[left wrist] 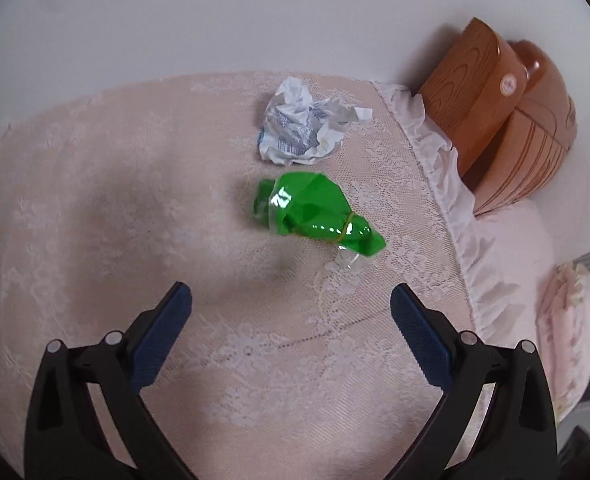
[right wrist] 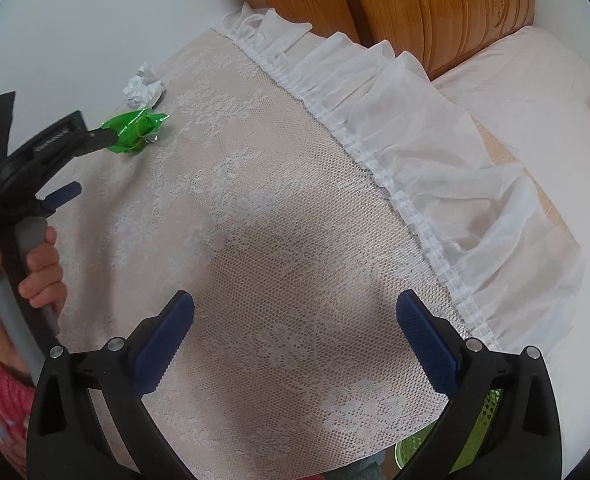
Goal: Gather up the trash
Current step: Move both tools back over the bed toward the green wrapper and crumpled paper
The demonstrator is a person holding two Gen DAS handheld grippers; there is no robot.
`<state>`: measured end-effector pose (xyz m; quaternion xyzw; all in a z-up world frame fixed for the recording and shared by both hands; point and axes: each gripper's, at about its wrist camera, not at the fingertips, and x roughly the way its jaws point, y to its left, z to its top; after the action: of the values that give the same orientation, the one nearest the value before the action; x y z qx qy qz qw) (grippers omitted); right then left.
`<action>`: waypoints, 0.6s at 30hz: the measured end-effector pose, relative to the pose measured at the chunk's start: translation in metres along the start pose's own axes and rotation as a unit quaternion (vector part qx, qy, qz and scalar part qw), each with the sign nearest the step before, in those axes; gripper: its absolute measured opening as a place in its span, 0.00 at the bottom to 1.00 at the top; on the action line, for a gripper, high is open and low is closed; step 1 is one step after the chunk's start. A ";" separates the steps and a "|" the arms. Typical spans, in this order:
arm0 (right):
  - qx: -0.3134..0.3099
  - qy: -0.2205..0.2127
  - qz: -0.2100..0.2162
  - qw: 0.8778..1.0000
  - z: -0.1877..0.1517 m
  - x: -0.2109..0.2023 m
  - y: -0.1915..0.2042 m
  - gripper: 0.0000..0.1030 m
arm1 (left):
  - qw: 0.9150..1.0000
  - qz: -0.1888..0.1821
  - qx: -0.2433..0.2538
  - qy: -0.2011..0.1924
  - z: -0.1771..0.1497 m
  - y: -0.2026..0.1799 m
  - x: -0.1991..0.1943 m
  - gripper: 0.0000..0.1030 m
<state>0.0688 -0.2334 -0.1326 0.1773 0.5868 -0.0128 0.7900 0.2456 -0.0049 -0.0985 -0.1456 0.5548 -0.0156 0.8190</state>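
A crumpled green plastic wrapper (left wrist: 315, 210) with a rubber band lies on the pink lace cloth (left wrist: 135, 200). A crumpled white paper (left wrist: 303, 126) lies just beyond it. My left gripper (left wrist: 291, 304) is open and empty, hovering just short of the wrapper. In the right wrist view the left gripper (right wrist: 91, 160) reaches toward the green wrapper (right wrist: 135, 132), with the white paper (right wrist: 143, 88) behind it. My right gripper (right wrist: 295, 312) is open and empty over the lace cloth (right wrist: 275, 240), well right of the trash.
A white ruffled edge (right wrist: 415, 128) borders the cloth. A wooden headboard (right wrist: 415, 0) stands behind; it also shows in the left wrist view (left wrist: 507, 120). A pink bed surface (right wrist: 535, 100) lies to the right. A green basket (right wrist: 479, 428) shows below my right gripper.
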 end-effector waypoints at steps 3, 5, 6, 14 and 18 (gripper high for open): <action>-0.005 0.001 0.004 1.000 -0.001 0.001 -0.003 0.98 | 0.997 -0.026 -0.064 0.017 0.000 0.003 0.007 0.93; -0.008 -0.001 0.007 1.000 -0.002 0.001 -0.005 0.98 | 0.995 -0.021 -0.097 0.019 0.003 0.001 0.015 0.93; -0.009 -0.001 0.008 1.000 -0.003 0.001 -0.008 0.98 | 0.993 -0.018 -0.114 0.017 0.005 0.000 0.019 0.93; 0.015 0.005 0.005 1.000 -0.019 -0.006 -0.039 0.98 | 0.973 0.044 -0.225 -0.008 0.024 -0.008 0.055 0.93; 0.032 0.010 0.000 0.999 -0.028 -0.008 -0.053 0.98 | 0.970 0.070 -0.233 0.005 0.031 -0.013 0.072 0.86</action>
<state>0.0289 -0.2763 -0.1464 0.2027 0.5941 -0.0297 0.7778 0.3035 -0.0238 -0.1490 -0.2937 0.5563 0.1706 0.7584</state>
